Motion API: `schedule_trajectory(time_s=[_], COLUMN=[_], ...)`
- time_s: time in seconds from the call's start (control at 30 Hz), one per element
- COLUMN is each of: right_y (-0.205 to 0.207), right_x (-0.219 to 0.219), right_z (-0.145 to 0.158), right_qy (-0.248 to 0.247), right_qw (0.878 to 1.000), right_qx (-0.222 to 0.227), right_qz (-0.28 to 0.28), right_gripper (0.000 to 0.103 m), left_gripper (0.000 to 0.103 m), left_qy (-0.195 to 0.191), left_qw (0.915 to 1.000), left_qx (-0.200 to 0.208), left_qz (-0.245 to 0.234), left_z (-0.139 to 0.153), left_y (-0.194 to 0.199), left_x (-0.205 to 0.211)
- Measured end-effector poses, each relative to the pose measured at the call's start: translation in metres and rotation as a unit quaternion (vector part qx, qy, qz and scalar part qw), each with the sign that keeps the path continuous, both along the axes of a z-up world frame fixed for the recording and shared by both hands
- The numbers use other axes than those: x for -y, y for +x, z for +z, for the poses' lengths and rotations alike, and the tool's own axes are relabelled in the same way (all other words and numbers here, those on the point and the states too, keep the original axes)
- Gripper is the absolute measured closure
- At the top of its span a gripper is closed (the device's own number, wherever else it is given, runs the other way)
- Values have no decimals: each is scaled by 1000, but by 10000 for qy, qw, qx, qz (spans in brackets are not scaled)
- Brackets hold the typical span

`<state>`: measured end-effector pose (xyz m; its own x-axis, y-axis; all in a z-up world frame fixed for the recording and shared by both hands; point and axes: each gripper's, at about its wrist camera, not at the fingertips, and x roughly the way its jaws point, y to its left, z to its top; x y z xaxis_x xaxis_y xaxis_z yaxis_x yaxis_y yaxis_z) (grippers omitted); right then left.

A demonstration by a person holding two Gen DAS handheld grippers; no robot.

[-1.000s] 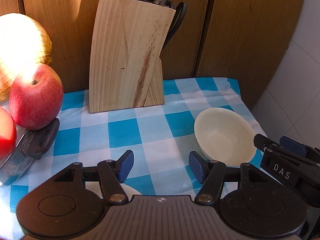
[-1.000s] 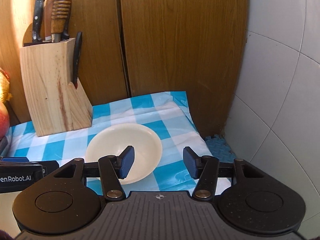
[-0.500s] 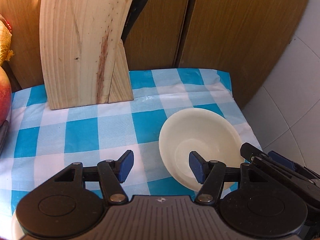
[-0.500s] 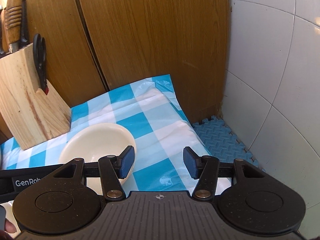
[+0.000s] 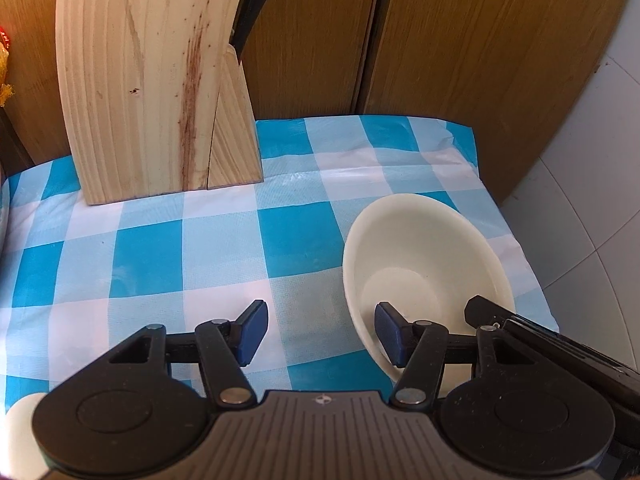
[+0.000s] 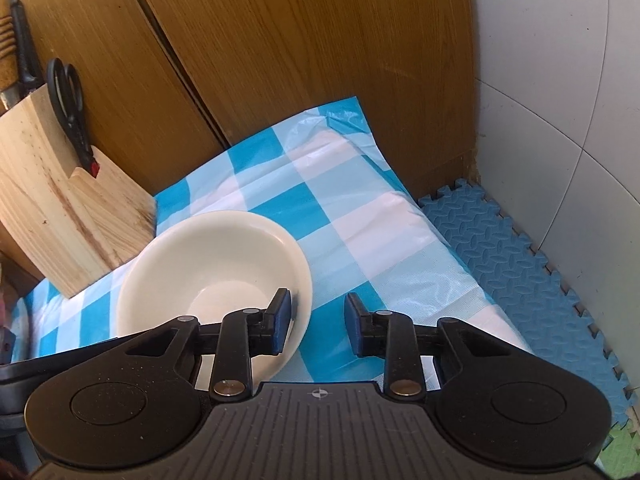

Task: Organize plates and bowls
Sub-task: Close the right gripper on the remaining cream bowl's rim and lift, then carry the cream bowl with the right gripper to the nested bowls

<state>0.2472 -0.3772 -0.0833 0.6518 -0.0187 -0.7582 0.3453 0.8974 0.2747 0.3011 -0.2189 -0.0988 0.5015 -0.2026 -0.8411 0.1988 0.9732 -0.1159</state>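
A cream bowl point(image 5: 424, 256) sits on the blue-checked cloth point(image 5: 200, 248) near the table's right edge. My left gripper point(image 5: 320, 332) is open, its right finger inside the bowl and its left finger over the cloth, so the bowl's left rim lies between the jaws. In the right wrist view the bowl point(image 6: 212, 264) is at centre left. My right gripper point(image 6: 318, 322) is open and straddles the bowl's right rim, with its left finger inside. Part of the right gripper point(image 5: 528, 340) shows at the bowl's far side in the left wrist view.
A wooden knife block point(image 5: 152, 80) stands at the back left, with black scissors point(image 6: 68, 100) in its side. Wooden cabinet doors point(image 6: 320, 60) close off the back. A blue foam mat point(image 6: 520, 272) lies on the floor below the table's right edge. A white rounded object point(image 5: 20, 432) shows at bottom left.
Both grippers have closed in on the bowl from opposite sides. The left one moved right, so the apples left its view. The right one dropped lower and now straddles the rim.
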Motion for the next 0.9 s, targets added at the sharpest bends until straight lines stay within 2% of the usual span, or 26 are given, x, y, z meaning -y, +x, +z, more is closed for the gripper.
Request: schedule_trajectory(time_s=[0.23, 0.67, 0.9], right_y=[3, 1, -2], right_x=[-5, -3, -9], right_z=[-4, -2, 10], right_qy=[335, 544, 604], right_qw=[9992, 9982, 9975], right_qx=[-117, -126, 23], right_qz=[156, 225, 362], right_gripper=[86, 89, 92], left_gripper=[65, 76, 76], left_qy=[120, -32, 0], left_qw=[9998, 9998, 9999], left_qx=[46, -84, 47], left_qz=[-129, -175, -165], left_z=[-1, 0, 12], left_y=[-4, -9, -18], left_x=[3, 3, -3])
